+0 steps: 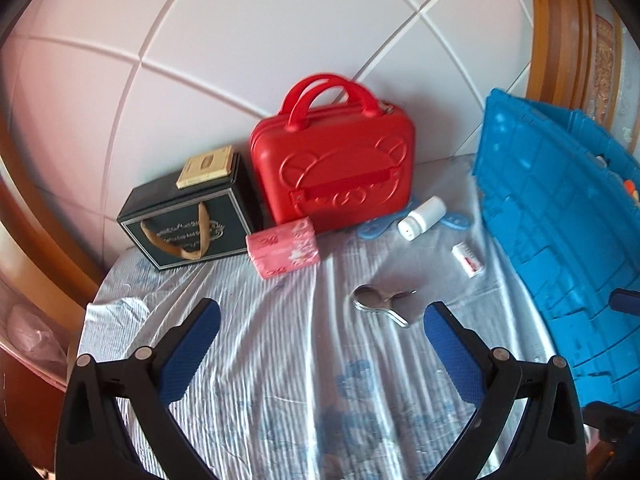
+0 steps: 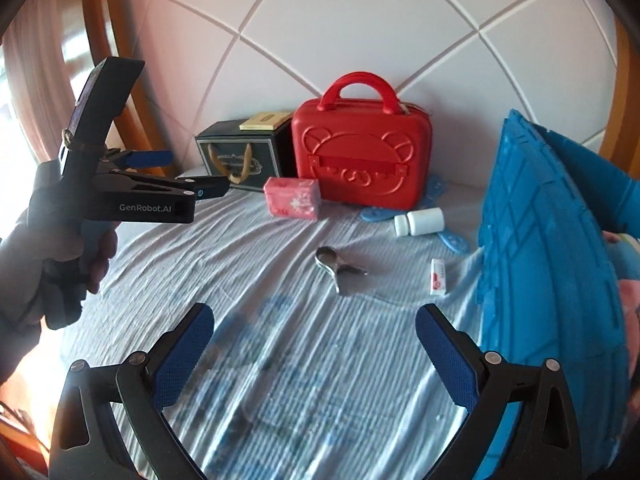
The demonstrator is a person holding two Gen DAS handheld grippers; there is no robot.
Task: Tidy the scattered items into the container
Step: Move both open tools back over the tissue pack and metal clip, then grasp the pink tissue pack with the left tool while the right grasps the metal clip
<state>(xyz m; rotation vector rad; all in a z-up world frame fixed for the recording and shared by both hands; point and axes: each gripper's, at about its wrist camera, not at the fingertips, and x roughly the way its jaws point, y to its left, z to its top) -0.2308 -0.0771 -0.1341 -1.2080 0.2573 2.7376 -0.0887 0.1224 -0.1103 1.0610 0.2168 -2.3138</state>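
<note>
A blue plastic container [image 1: 560, 232] stands at the right; it also shows in the right wrist view [image 2: 540, 260]. On the striped sheet lie a pink packet [image 1: 285, 253] [image 2: 293, 197], a white bottle [image 1: 422, 218] [image 2: 419, 221], a small white tube [image 1: 467, 259] [image 2: 438, 277] and a metal clip [image 1: 380, 300] [image 2: 338, 266]. My left gripper [image 1: 322, 320] is open and empty above the sheet, short of the clip; it also shows at the left of the right wrist view [image 2: 192, 174]. My right gripper [image 2: 314, 320] is open and empty.
A red carry case [image 1: 334, 160] [image 2: 362, 156] and a dark gift box [image 1: 188, 216] [image 2: 240, 156] stand against the white padded headboard. A blue butterfly-shaped piece [image 1: 374, 227] [image 2: 440, 216] lies under the bottle. Wooden frame runs along both sides.
</note>
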